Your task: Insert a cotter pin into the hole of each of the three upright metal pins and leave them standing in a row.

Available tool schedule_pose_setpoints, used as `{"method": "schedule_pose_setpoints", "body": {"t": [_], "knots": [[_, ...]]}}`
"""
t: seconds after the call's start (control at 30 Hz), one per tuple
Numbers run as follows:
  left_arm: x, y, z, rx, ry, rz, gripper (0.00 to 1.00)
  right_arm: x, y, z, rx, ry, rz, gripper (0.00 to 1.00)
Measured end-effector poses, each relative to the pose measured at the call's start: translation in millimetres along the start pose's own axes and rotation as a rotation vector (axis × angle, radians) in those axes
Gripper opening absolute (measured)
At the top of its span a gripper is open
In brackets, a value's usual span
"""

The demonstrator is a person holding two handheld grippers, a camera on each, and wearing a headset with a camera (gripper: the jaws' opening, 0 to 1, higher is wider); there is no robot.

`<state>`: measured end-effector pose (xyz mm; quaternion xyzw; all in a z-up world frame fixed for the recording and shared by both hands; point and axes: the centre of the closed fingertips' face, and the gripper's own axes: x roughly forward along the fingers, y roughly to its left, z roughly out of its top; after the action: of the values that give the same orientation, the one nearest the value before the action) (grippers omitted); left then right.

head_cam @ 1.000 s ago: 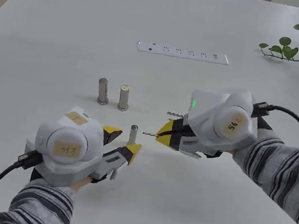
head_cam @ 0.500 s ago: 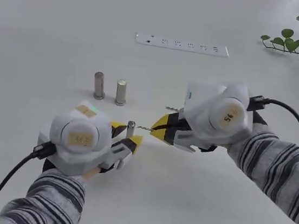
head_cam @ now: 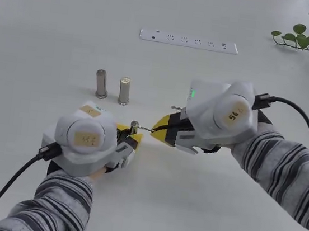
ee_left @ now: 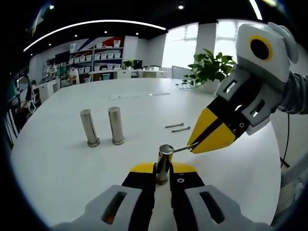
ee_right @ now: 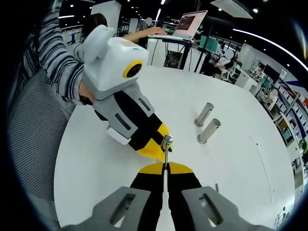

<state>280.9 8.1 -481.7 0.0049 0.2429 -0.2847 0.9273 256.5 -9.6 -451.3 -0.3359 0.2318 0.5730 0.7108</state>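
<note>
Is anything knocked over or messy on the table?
Nothing stands out. Two metal pins stand upright side by side, the left hand-held gripper holds the third pin upright, and the right hand-held gripper holds a cotter pin at its top. Spare cotter pins lie flat nearby.

Bright, even overhead light washes the white tabletop (head_cam: 216,213) in the head view, leaving only faint, soft shadows. In the left gripper view windows (ee_left: 183,48) glare at 1 o'clock and a ceiling light strip (ee_left: 96,21) bows at 11 o'clock. Both gripper views bend strongly at their edges; the near fingers (ee_left: 139,192) look slightly soft.
</note>
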Motion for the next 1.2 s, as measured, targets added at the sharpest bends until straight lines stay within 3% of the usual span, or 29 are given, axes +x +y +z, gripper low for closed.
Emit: {"method": "schedule_pose_setpoints", "body": {"t": [0.17, 0.27, 0.43, 0.77, 1.2], "knots": [[0.3, 0.0, -0.3, 0.017, -0.004, 0.006, 0.06, 2.2, -0.5, 1.3, -0.003, 0.0, 0.002, 0.0], [0.1, -0.8, -0.2, 0.069, -0.001, 0.013, 0.06, 4.0, -0.6, 3.1, -0.009, 0.0, 0.003, 0.0], [-0.1, -0.3, -0.8, 0.08, -0.007, 0.028, 0.05, 7.9, -0.7, 6.0, -0.026, 0.003, 0.001, 0.0], [0.7, 1.2, -1.5, 0.059, -0.018, 0.055, 0.05, 14.2, -2.5, 10.2, -0.097, 0.032, -0.006, 0.0], [1.2, 1.3, -3.0, 0.042, -0.02, 0.078, 0.05, 20.9, -2.8, 14.1, -0.137, 0.046, -0.01, 0.0]]}}
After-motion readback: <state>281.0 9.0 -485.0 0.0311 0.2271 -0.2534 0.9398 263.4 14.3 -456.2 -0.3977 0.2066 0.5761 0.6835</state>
